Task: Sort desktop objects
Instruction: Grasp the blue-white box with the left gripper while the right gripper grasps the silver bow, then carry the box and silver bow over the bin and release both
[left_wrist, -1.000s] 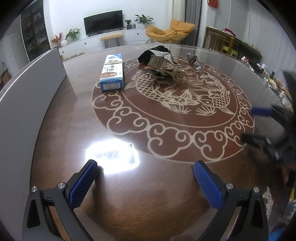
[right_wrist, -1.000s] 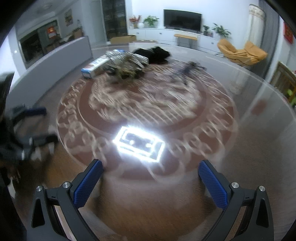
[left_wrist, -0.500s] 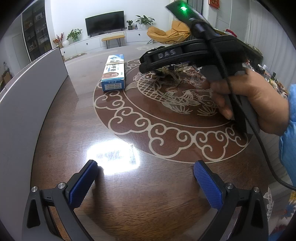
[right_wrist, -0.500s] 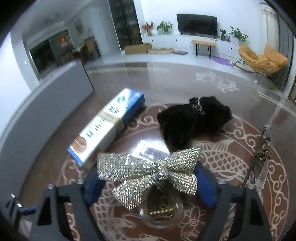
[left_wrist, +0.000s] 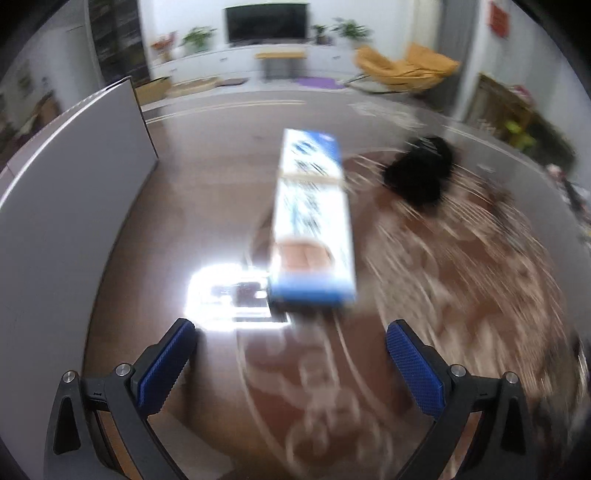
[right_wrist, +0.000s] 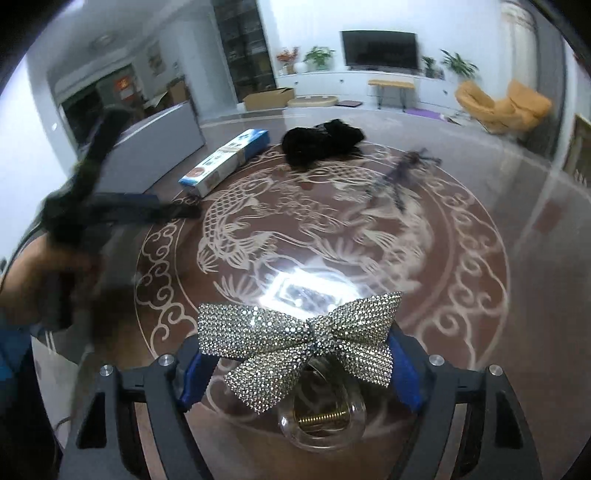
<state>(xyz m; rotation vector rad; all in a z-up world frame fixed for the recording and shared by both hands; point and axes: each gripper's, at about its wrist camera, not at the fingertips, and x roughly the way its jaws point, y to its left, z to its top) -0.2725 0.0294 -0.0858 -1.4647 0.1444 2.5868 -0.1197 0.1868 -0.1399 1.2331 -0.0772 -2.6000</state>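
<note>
My right gripper (right_wrist: 297, 356) is shut on a silver sequin bow hair clip (right_wrist: 295, 336) and holds it above the near part of the round table (right_wrist: 480, 332); the clip's clear claw with a brass spring hangs below the bow. My left gripper (left_wrist: 291, 363) is open with nothing between its fingers, just short of a long blue-and-white box (left_wrist: 312, 221) lying lengthwise ahead. In the right wrist view the box (right_wrist: 225, 162) lies at the far left, and the left gripper (right_wrist: 122, 210) is a dark blur held by a hand (right_wrist: 40, 273).
A black fabric item (right_wrist: 321, 142) lies beyond the box, also in the left wrist view as a black fabric item (left_wrist: 419, 175). A dark thin hair clip (right_wrist: 402, 173) lies far right. A grey panel (left_wrist: 66, 184) stands along the table's left edge. Bright lamp glare sits on the glossy top.
The right gripper closed on the bow clip at the far pile and pulled back with it, lifted. The left gripper moved forward and now faces the box closely.
</note>
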